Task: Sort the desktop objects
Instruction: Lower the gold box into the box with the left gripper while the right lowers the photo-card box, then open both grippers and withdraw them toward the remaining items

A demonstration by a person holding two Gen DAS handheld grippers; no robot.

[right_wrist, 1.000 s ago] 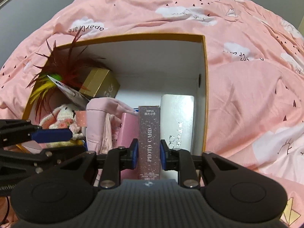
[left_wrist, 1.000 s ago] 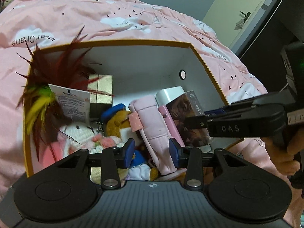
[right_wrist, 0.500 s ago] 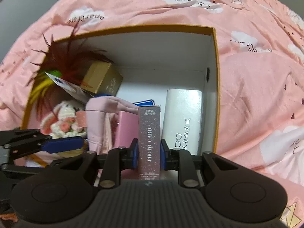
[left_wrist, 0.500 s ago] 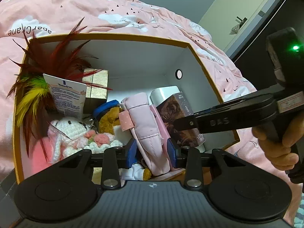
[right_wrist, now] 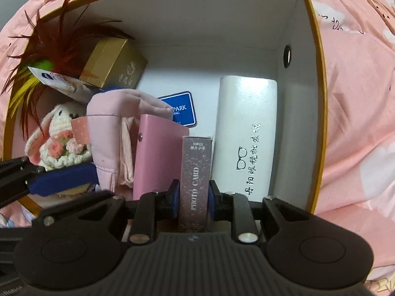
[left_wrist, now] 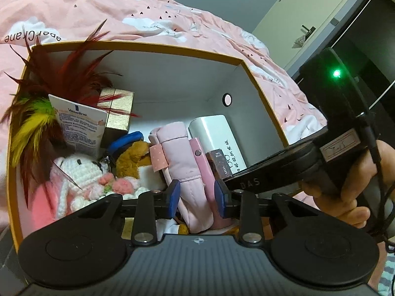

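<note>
Feathers (right_wrist: 49,44): red, green and yellow, standing up in the far left corner of the box.
Knitted rabbit (right_wrist: 59,145): white with pink flowers, low against the left wall.
Left gripper (left_wrist: 197,196): hovers at the near edge; its fingers have just been closing, with the near end of the pink pouch seen between them; I cannot tell whether the blue pads touch it.
Gold box (right_wrist: 113,61): tilted, far left, beside the feathers.
Pink pouch (right_wrist: 111,133): upright, middle of the box, with a pink wallet (right_wrist: 158,155) just to its right.
Right gripper (right_wrist: 193,201): points steeply down, fingers pinching the photo card box.
Photo card box (right_wrist: 196,177): upright, narrow, between the wallet and the white case, inside the box.
White case (right_wrist: 246,138): lies along the right wall.
Box (right_wrist: 318,98): orange rim, white inside, resting on a pink bedspread (right_wrist: 358,86).
</note>
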